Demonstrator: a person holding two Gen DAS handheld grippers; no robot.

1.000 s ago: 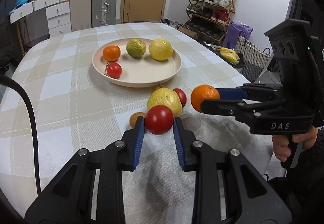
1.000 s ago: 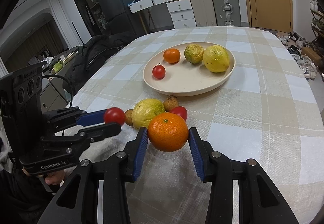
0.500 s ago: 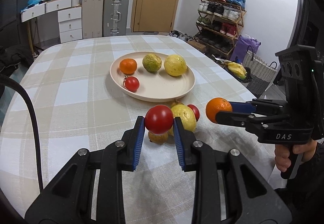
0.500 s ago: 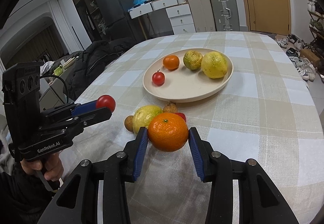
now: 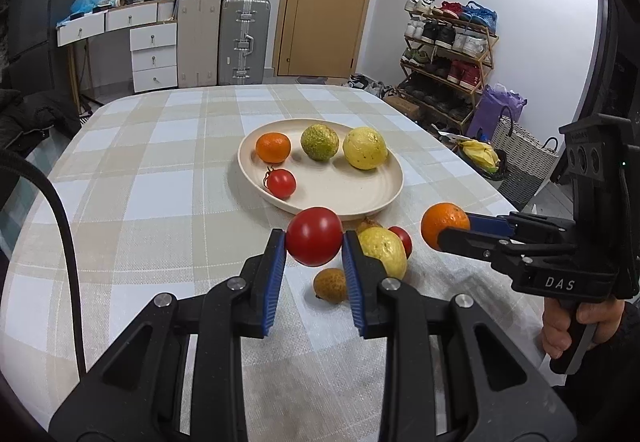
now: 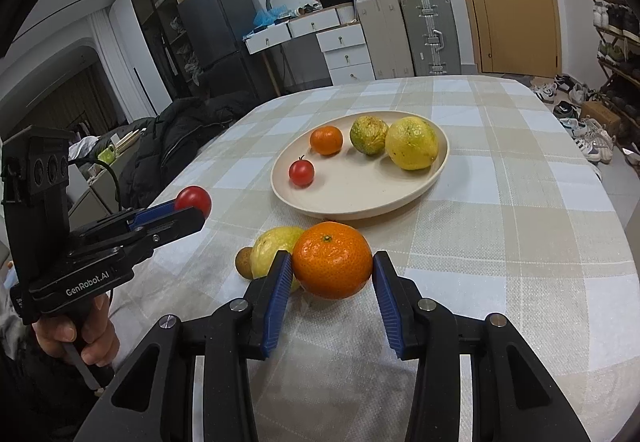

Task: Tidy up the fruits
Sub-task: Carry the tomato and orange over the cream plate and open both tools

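Already on the plate (image 5: 394, 184) four fruits; left hand-held gripper (image 5: 314, 242) clutching tomato (image 5: 315, 236), right (image 6: 332, 268) orange (image 6: 332, 260).

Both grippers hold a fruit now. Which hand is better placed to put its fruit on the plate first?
Probably the left. The left gripper holds its tomato right before the plate. The right gripper holds its orange further from the rim.

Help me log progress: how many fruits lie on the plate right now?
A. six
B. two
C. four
C: the plate holds a small orange, a green fruit, a yellow fruit and a small tomato.
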